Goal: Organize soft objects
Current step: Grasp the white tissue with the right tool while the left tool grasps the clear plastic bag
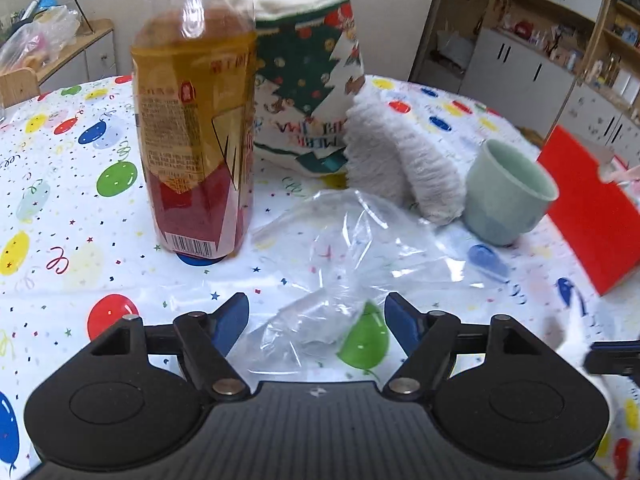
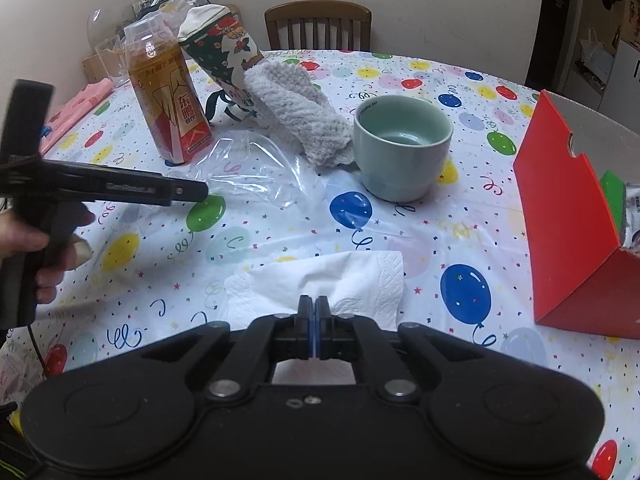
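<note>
A clear plastic bag (image 1: 352, 252) lies crumpled on the balloon-print tablecloth; my left gripper (image 1: 316, 320) is open with its blue pads either side of the bag's near end. The bag also shows in the right wrist view (image 2: 256, 172), with the left gripper (image 2: 188, 192) at its edge. A grey knitted cloth (image 1: 404, 160) (image 2: 300, 116) leans on a Christmas sock (image 1: 308, 80) (image 2: 224, 56). My right gripper (image 2: 315, 312) is shut on a white paper tissue (image 2: 320, 280) lying on the table.
A tea bottle (image 1: 196, 120) (image 2: 168, 100) stands left of the bag. A pale green cup (image 1: 508, 192) (image 2: 400, 144) stands right of the cloth. A red open box (image 1: 592, 208) (image 2: 576, 240) is at the right. A chair (image 2: 318, 26) is behind the table.
</note>
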Available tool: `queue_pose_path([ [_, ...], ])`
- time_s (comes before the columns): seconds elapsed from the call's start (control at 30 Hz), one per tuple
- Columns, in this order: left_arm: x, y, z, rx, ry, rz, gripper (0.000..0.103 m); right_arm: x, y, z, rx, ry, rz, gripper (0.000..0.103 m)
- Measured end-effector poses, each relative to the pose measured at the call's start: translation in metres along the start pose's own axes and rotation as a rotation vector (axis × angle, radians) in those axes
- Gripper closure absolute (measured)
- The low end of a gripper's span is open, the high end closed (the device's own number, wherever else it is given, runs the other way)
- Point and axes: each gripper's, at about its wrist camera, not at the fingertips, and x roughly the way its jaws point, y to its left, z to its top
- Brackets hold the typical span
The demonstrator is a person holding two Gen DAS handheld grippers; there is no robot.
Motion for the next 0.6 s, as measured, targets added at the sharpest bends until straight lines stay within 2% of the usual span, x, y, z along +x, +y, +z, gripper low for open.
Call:
queue_pose_path([
  [0.1,0.009,-0.001,-0.002,0.028,0.013,0.022,0.029,-0.001,-0.001,-0.001,0.000,0.003,-0.004,0.102],
  [0.33,0.011,0.003,-0.004,0.027,0.003,0.057,0.051,-0.002,-0.004,-0.002,0.013,0.005,-0.009,0.102],
  [0.47,0.006,0.007,-0.002,0.007,-0.020,0.043,0.063,-0.003,-0.004,-0.002,0.011,0.002,-0.005,0.102],
  [0.6,-0.002,0.003,-0.002,0.009,-0.045,0.035,0.068,-0.007,-0.006,-0.002,0.012,-0.006,-0.004,0.102],
])
